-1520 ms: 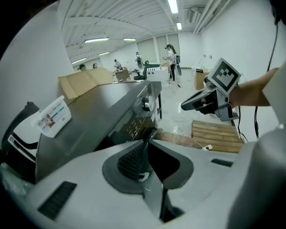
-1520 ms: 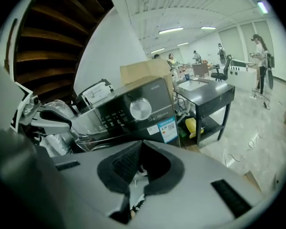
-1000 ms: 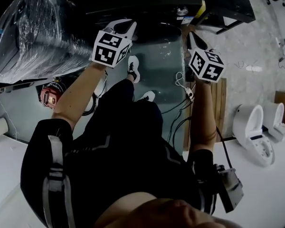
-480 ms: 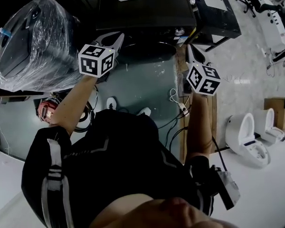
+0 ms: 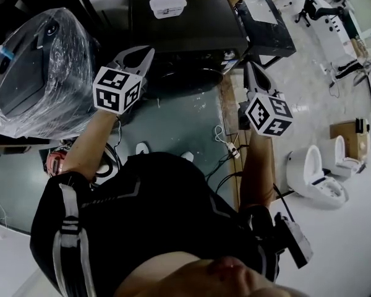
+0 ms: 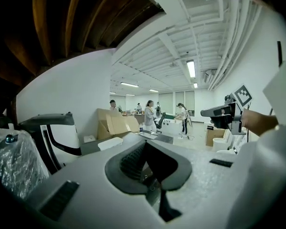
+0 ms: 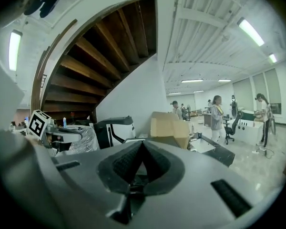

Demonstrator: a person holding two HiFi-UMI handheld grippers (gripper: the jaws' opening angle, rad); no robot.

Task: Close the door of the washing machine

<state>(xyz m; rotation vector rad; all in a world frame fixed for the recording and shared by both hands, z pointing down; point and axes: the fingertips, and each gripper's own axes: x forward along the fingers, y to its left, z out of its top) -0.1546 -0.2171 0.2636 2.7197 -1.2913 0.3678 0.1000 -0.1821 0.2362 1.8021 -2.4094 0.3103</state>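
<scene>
Head view: over the last second the left gripper (image 5: 146, 52) and the right gripper (image 5: 248, 67) are seen to have been lifted up and away from the front of the washing machine (image 5: 185, 20). The camera has risen with them, so the machine's flat top is now laid open at 12 o'clock. Both pairs of jaws are pressed together with nothing between them, as is confirmed in each gripper view. The door (image 5: 188, 74) lies in shadow on the face toward the person. No panel is seen swung out, so the closing is judged done or nearly so. Whether it is latched cannot be told.

The machine is a boxy, matt black cabinet with a small white rounded tray (image 5: 167, 5) resting on its top. At 10 o'clock a grey rounded appliance (image 5: 37, 67) is wrapped in crinkled, glossy clear film. At 3 o'clock two smooth white ceramic toilets (image 5: 315, 178) stand on the pale floor. Thin cables (image 5: 226, 144) trail across the dull green-grey mat (image 5: 179, 119) near the centre. The gripper shells are grey and faintly grainy, and the pads are ribbed and dark.
</scene>
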